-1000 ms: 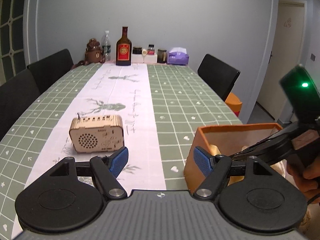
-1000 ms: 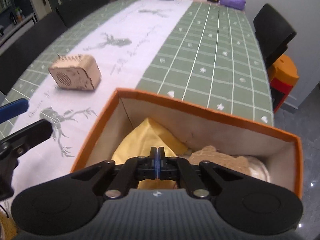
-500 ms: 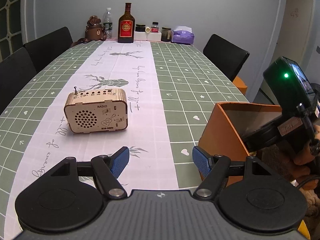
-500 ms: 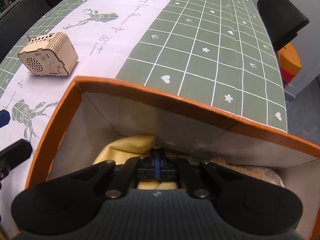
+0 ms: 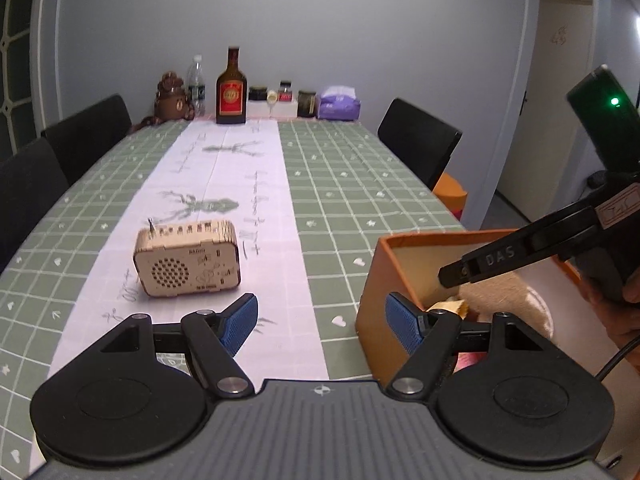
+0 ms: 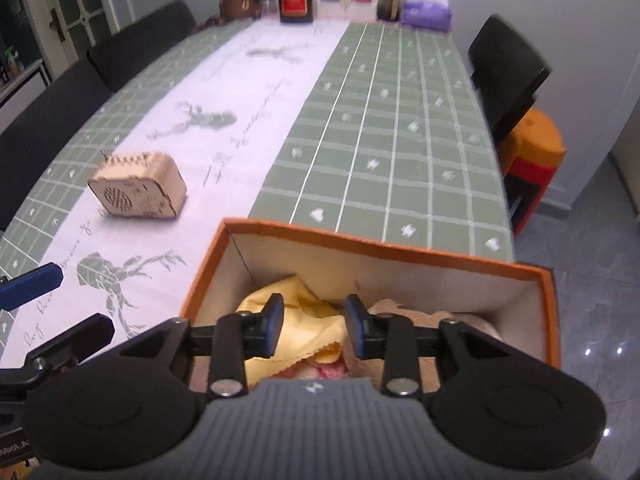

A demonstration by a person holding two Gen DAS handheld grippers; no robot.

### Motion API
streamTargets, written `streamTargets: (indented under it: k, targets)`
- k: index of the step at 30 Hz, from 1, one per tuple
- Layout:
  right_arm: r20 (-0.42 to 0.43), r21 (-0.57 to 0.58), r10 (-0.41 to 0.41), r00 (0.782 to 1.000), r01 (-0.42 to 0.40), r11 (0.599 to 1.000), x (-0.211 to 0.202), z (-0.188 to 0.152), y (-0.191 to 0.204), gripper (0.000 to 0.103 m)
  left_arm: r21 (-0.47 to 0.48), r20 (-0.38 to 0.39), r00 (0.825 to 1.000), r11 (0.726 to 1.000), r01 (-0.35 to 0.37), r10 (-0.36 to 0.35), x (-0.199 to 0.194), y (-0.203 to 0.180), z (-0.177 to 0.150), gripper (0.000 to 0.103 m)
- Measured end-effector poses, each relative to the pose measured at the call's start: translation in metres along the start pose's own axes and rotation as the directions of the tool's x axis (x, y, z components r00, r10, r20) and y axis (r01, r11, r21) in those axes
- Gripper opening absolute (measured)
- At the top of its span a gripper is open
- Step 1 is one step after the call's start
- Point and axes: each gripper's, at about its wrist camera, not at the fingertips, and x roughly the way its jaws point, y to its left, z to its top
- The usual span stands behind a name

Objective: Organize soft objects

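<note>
An orange box (image 6: 384, 246) stands at the table's near right edge; it also shows in the left wrist view (image 5: 380, 292). Inside lie a yellow cloth (image 6: 308, 320), a beige furry object (image 6: 404, 308) and something pink (image 6: 332, 370). My right gripper (image 6: 314, 330) is open and empty, just above the yellow cloth inside the box; its black fingers (image 5: 492, 260) show over the box in the left wrist view. My left gripper (image 5: 320, 322) is open and empty, low over the table, with its right finger against the box's left wall.
A wooden radio (image 5: 188, 264) sits on the white runner (image 5: 224, 184) left of the box. Bottles, jars, a brown plush and a purple tissue pack (image 5: 340, 102) line the far end. Black chairs stand at both sides; an orange stool (image 6: 532, 144) stands right of the table.
My right gripper has opened, let go of the yellow cloth in the box and risen a little. The left gripper has stayed open beside the box.
</note>
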Motion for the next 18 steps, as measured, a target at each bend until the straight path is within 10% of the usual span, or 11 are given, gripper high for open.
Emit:
streamTargets:
  k: [9, 18]
  targets:
    - [0.317, -0.038, -0.162, 0.934, 0.183, 0.982, -0.113, -0.051, 0.030, 0.095, 0.056, 0.127, 0.992, 0.998, 0.015, -0.022, -0.067, -0.007, -0.008, 0.092]
    - [0.430, 0.071, -0.191, 0.882, 0.178, 0.982, -0.139, -0.140, 0.061, 0.100, 0.032, 0.245, 0.969, 0.999, -0.036, 0.027, -0.115, -0.002, -0.037, 0.092]
